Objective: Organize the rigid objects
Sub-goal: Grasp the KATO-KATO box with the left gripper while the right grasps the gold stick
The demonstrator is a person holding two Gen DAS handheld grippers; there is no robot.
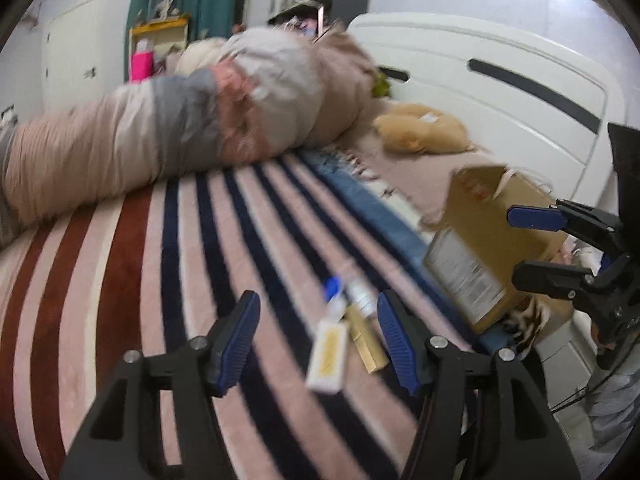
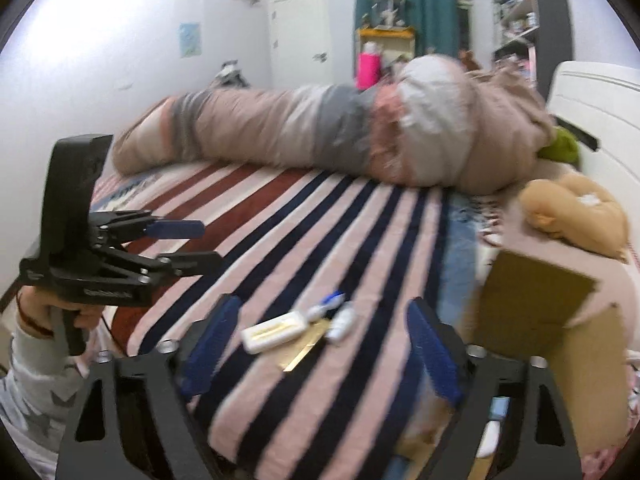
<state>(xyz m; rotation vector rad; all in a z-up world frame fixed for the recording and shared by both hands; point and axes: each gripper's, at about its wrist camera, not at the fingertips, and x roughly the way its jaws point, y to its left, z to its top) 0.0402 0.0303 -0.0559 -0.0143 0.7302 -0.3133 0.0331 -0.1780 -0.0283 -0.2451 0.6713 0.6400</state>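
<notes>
Several small items lie together on the striped bedspread (image 1: 120,280): a white flat box (image 1: 327,354), a gold box (image 1: 366,338), a white tube with a blue cap (image 1: 335,292) and a small white bottle (image 1: 360,294). My left gripper (image 1: 318,338) is open, its blue pads on either side of the white box, a little above it. In the right wrist view the same white box (image 2: 274,330), gold box (image 2: 306,346), blue-capped tube (image 2: 328,304) and bottle (image 2: 342,322) lie ahead of my open right gripper (image 2: 320,350). The left gripper (image 2: 192,244) also shows there at the left, open.
An open cardboard box (image 1: 486,252) stands at the bed's right edge; it also shows in the right wrist view (image 2: 560,320). My right gripper (image 1: 524,244) hovers beside it. A rolled duvet (image 1: 180,120) and a tan plush toy (image 1: 424,128) lie further back.
</notes>
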